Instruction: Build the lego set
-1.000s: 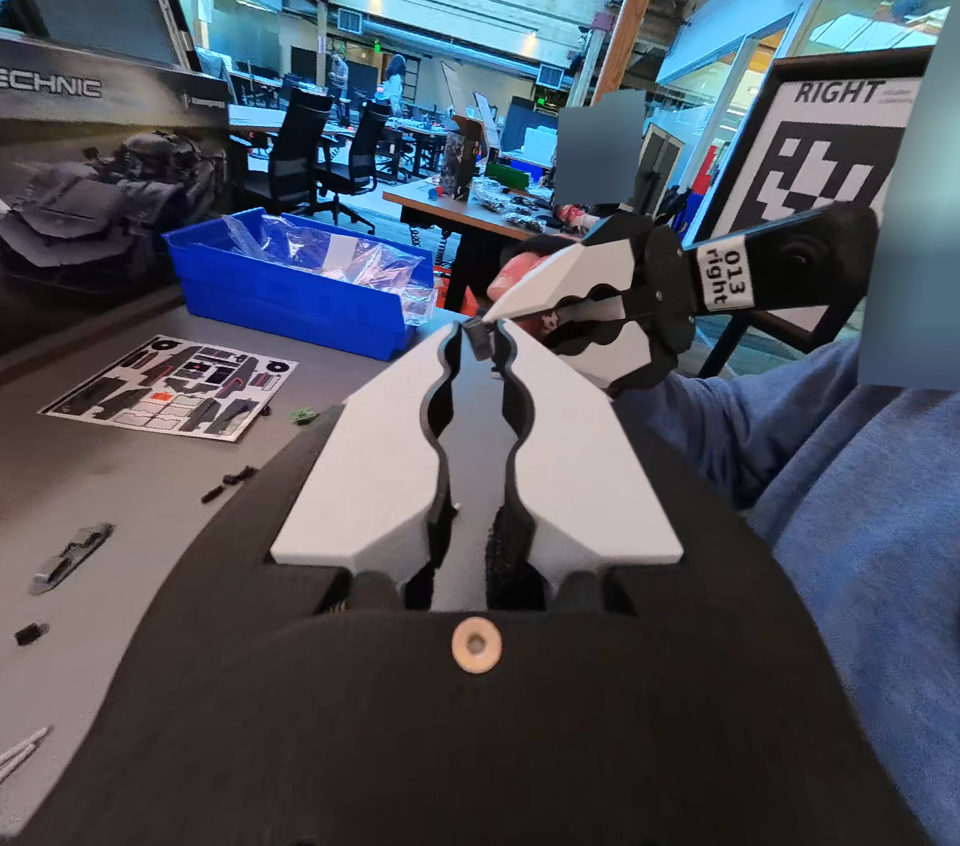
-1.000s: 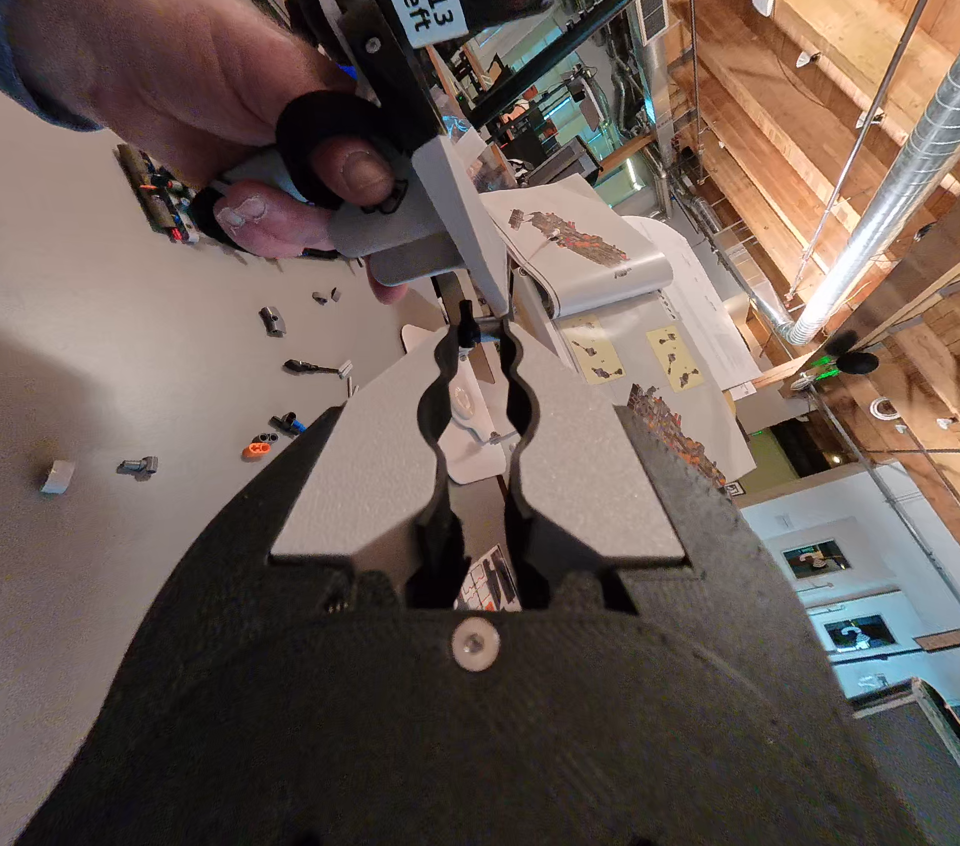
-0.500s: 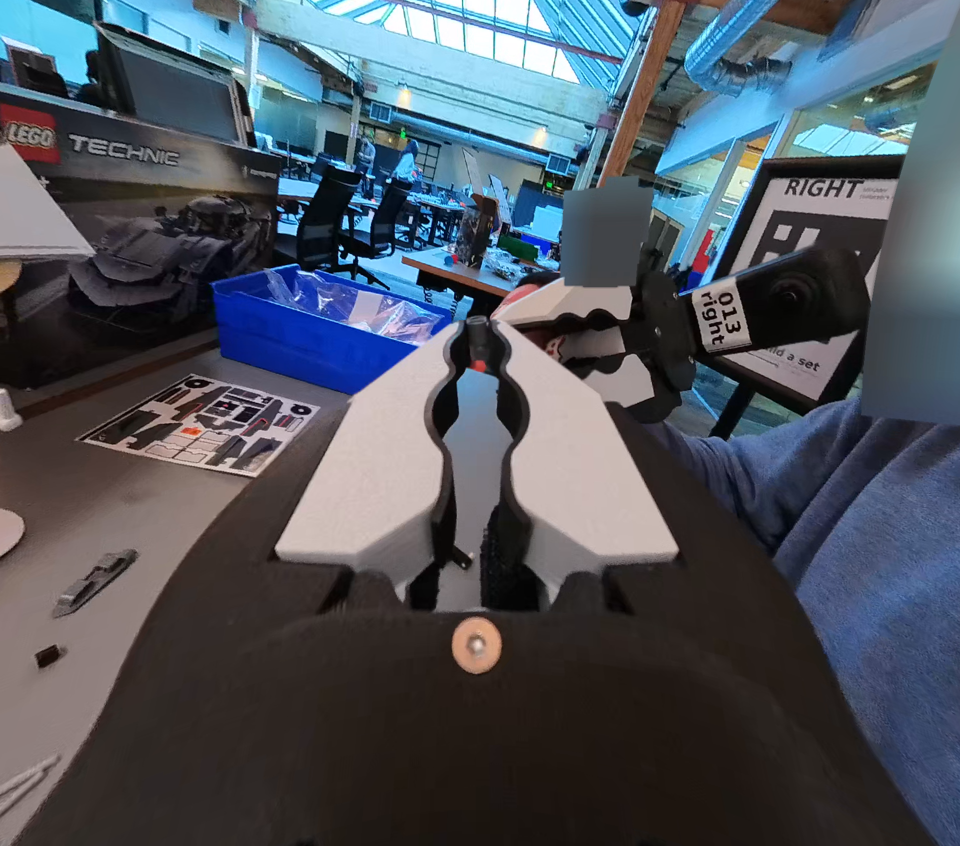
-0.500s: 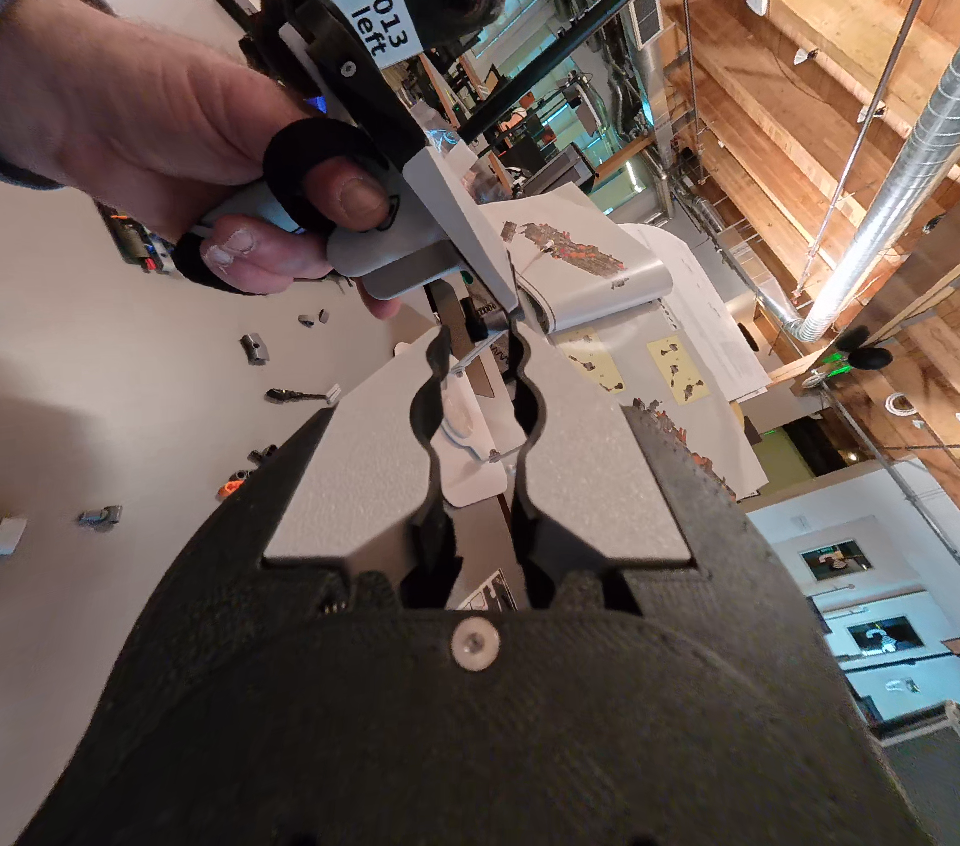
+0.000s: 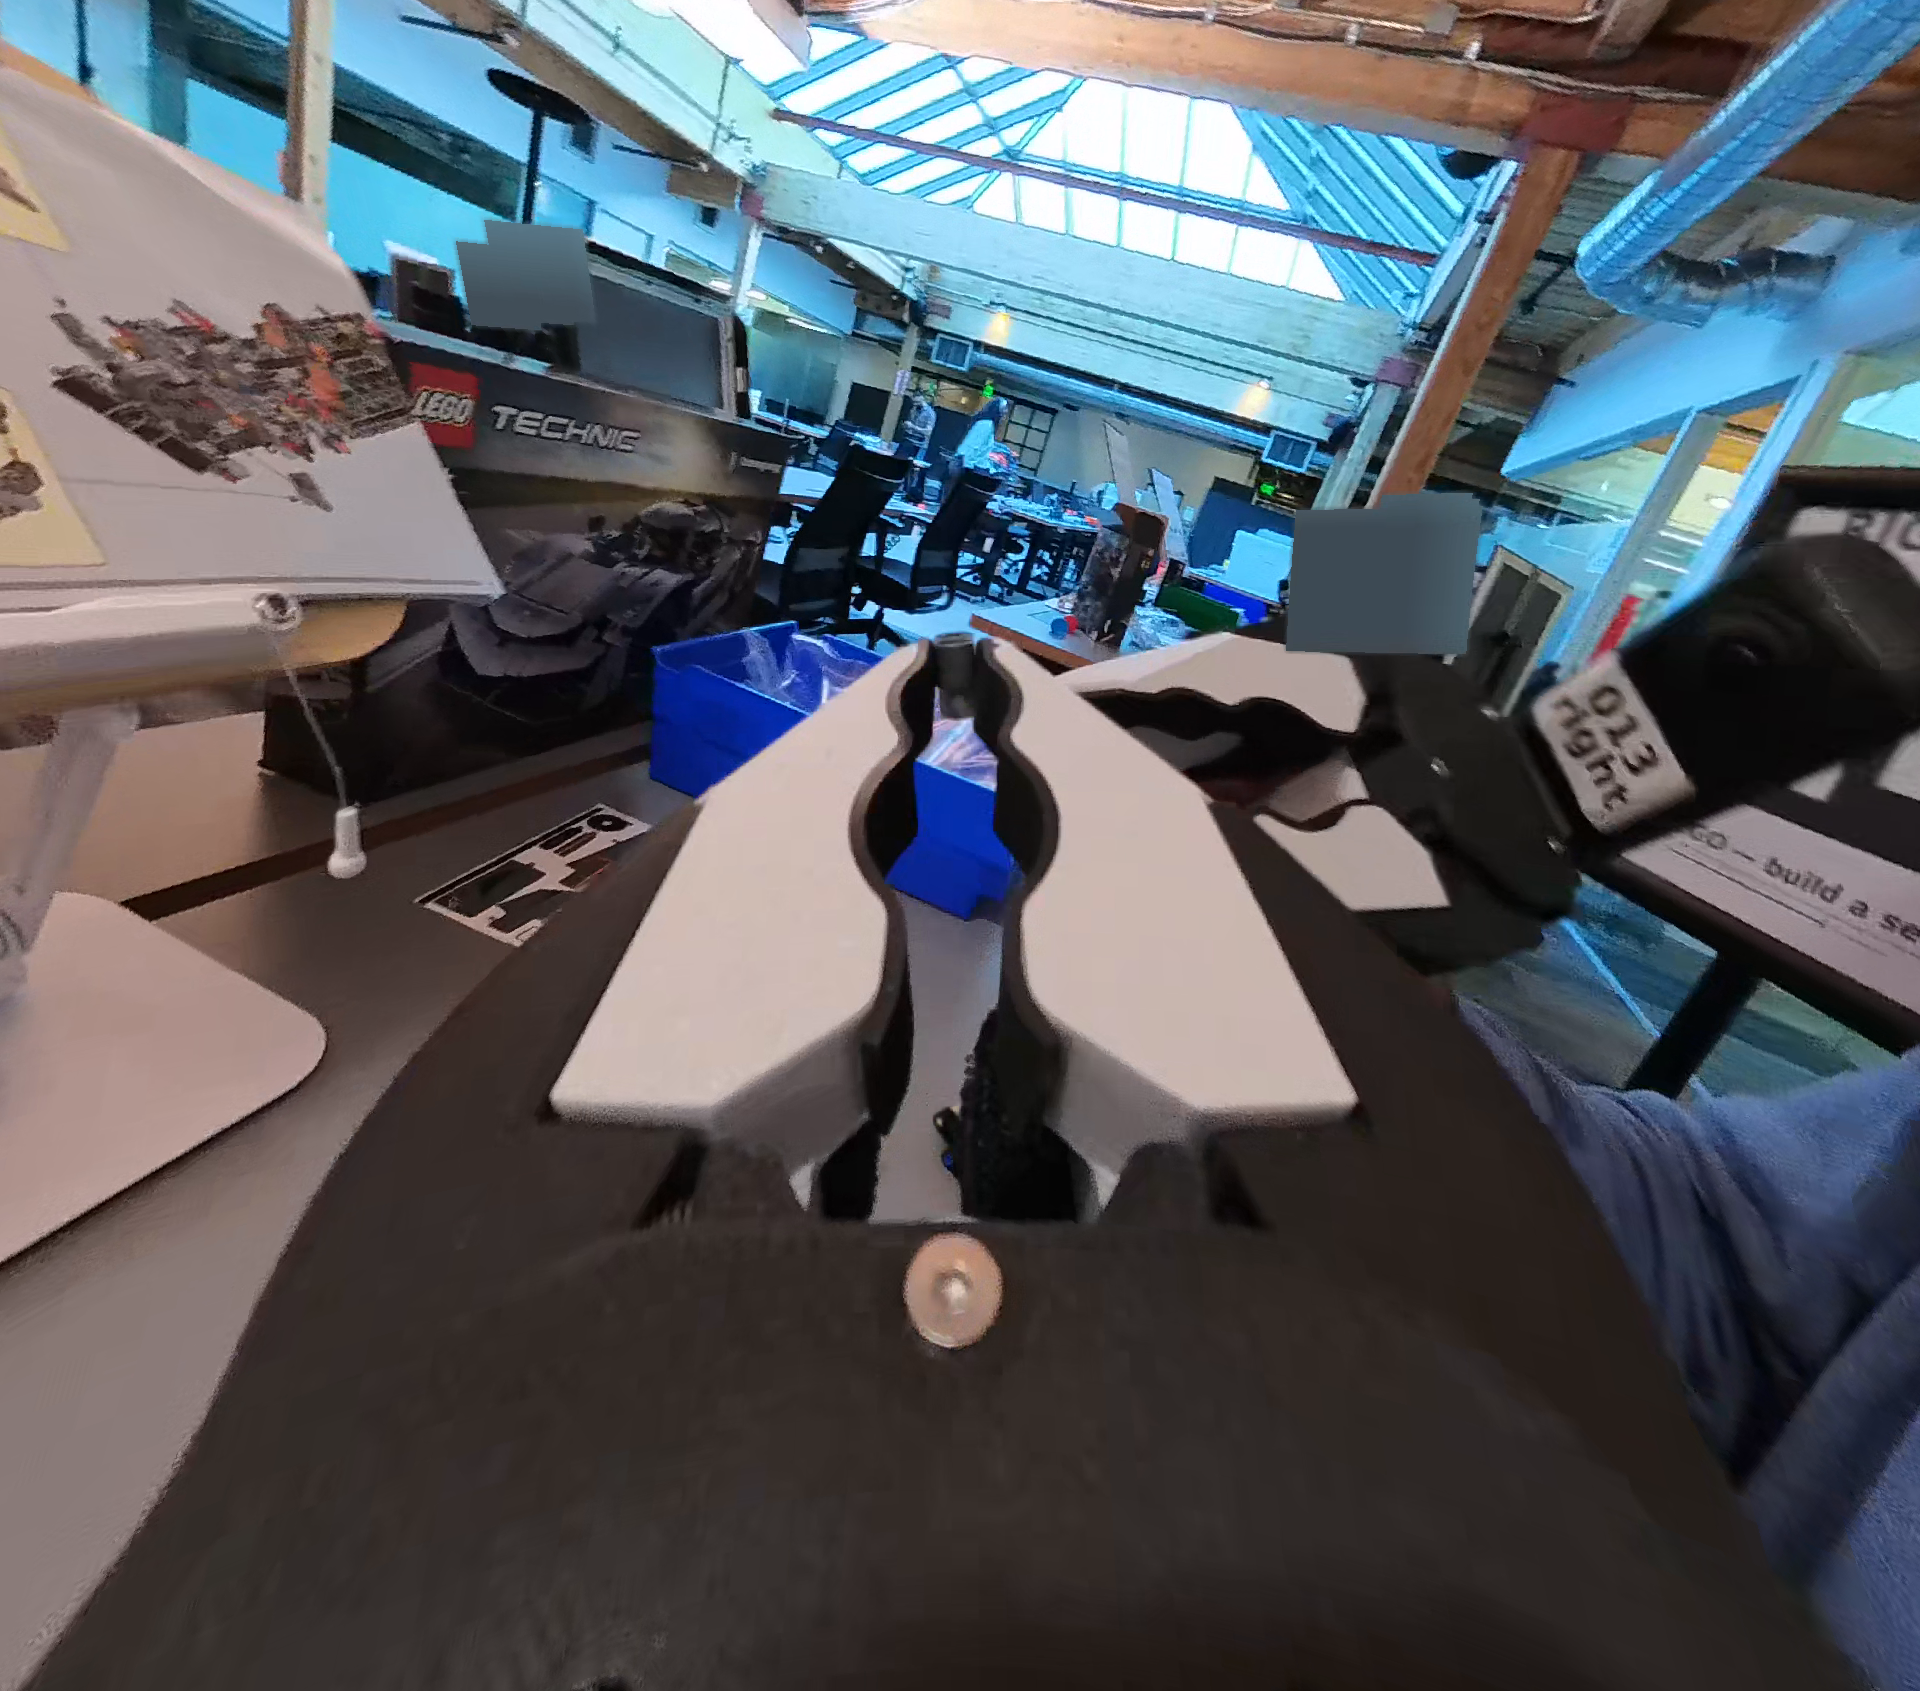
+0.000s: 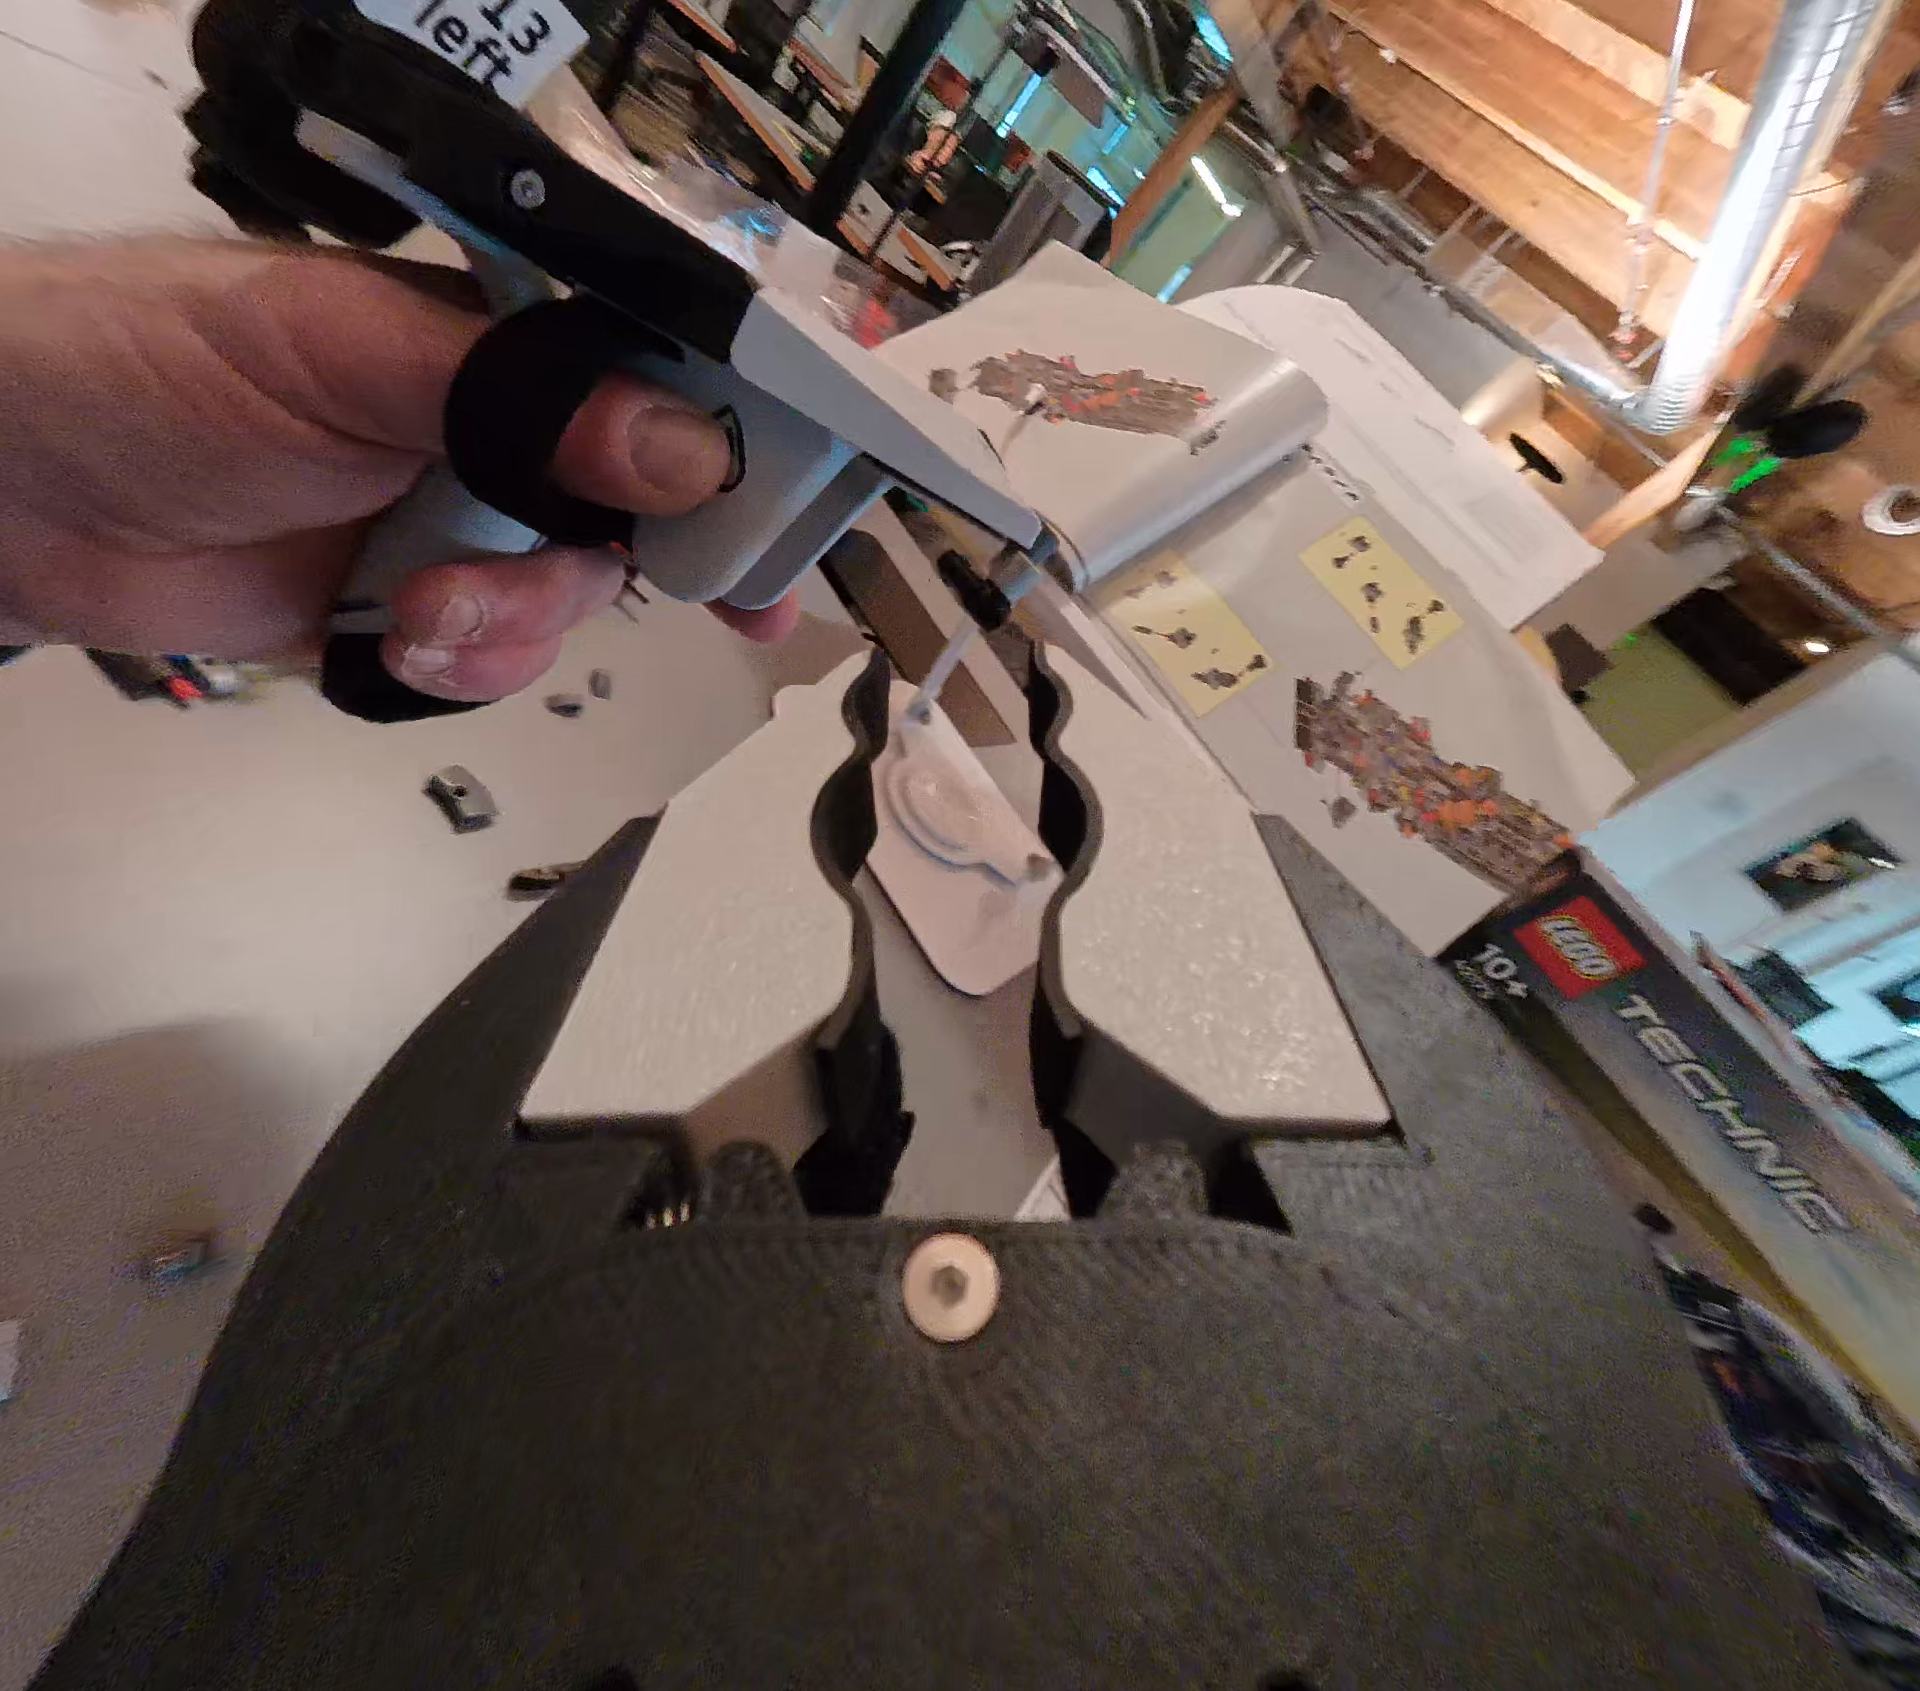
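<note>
My left gripper is shut on a small dark grey lego piece, held up in the air. In the right wrist view the left gripper sits just beyond my right fingertips, and the piece has a black pin sticking out of its side. My right gripper is open and empty, a short way back from the pin. It also shows in the left wrist view, jaws apart, to the right of the left fingertips.
An open instruction booklet stands on a white stand at the left. Behind are the dark lego box and a blue bin of bags. A sticker sheet and loose small parts lie on the grey table. My two grippers' fingertips are within a few centimetres of each other.
My right gripper held the black pin against the left gripper's piece, then opened and drew back, leaving the pin in the piece. Both grippers rose and tilted upward.
</note>
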The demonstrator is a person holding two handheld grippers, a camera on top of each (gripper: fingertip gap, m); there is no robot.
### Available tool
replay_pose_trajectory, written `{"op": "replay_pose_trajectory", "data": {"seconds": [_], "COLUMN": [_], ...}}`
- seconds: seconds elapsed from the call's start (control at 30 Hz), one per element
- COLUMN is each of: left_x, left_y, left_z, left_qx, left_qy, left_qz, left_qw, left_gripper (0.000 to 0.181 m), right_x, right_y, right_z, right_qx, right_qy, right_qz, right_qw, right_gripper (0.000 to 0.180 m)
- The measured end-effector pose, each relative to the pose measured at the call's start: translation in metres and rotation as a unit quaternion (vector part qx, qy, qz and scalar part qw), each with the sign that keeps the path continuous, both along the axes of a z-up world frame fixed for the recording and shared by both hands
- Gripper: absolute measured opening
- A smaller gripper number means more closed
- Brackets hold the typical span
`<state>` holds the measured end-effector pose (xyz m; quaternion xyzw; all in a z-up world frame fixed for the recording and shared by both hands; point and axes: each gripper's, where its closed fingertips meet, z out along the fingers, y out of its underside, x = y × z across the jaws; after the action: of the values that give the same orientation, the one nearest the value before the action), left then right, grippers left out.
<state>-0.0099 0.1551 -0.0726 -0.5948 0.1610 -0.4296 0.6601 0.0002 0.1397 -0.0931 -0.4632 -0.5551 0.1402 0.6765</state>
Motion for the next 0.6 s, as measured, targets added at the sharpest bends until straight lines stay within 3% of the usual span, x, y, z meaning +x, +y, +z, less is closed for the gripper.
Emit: {"op": "replay_pose_trajectory", "data": {"seconds": [0.3,0.6], "left_x": [0.0,0.004], "left_y": [0.014,0.021], "left_z": [-0.002,-0.003], "left_qx": [-0.032,-0.074], "left_qy": [-0.013,-0.093], "left_qz": [0.044,0.038], "left_qw": [0.998,0.992], "left_gripper": [0.005,0.005], "right_x": [-0.011,-0.014], "right_y": [0.018,0.026], "right_z": [0.006,0.014], "right_qx": [0.095,0.127], "right_qy": [-0.023,-0.007], "right_qz": [-0.105,-0.131], "right_qw": [0.99,0.983], "right_gripper": [0.02,0.012]}}
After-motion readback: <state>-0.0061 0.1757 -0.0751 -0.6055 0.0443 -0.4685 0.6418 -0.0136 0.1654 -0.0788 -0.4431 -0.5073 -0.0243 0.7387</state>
